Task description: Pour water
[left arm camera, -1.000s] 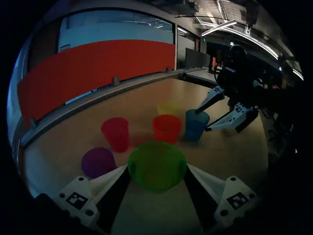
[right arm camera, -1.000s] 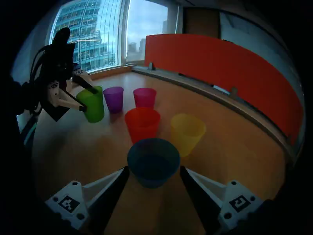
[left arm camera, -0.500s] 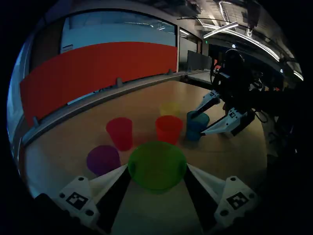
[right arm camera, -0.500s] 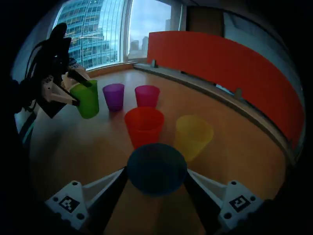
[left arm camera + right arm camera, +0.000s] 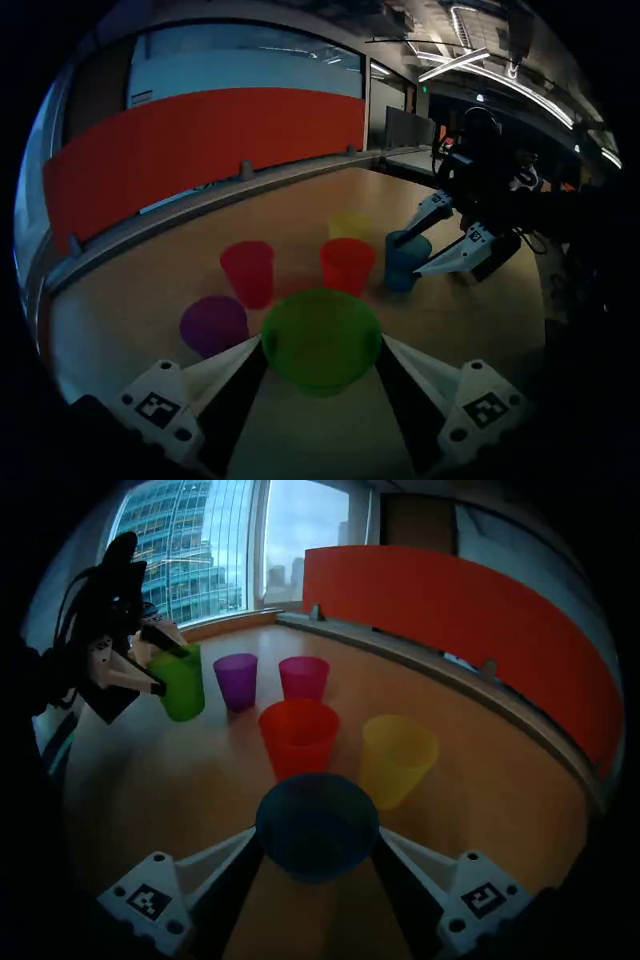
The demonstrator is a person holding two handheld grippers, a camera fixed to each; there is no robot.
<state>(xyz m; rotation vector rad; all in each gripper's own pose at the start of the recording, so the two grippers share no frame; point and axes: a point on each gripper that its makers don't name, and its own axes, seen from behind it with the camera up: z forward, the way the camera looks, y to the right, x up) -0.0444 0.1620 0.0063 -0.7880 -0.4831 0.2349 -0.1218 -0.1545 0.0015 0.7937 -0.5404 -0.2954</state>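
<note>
Currently gripping green cup (image 5: 322, 340) upright in left hand-held gripper (image 5: 320, 346), blue cup (image 5: 317, 824) in right hand-held gripper (image 5: 317, 838); kept level, presumably against spilling before pour. Standing between, on table (image 5: 480, 800): red cup (image 5: 298, 736), yellow cup (image 5: 398, 756), pink cup (image 5: 304, 676), purple cup (image 5: 237, 680).

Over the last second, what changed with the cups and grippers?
Both grippers rose slightly, each lifting its cup: the left gripper stays shut on the translucent green plastic cup, the right gripper on the dark blue plastic cup. The purple cup, pink cup, orange-red cup and yellow cup kept their places on the wooden table.
</note>
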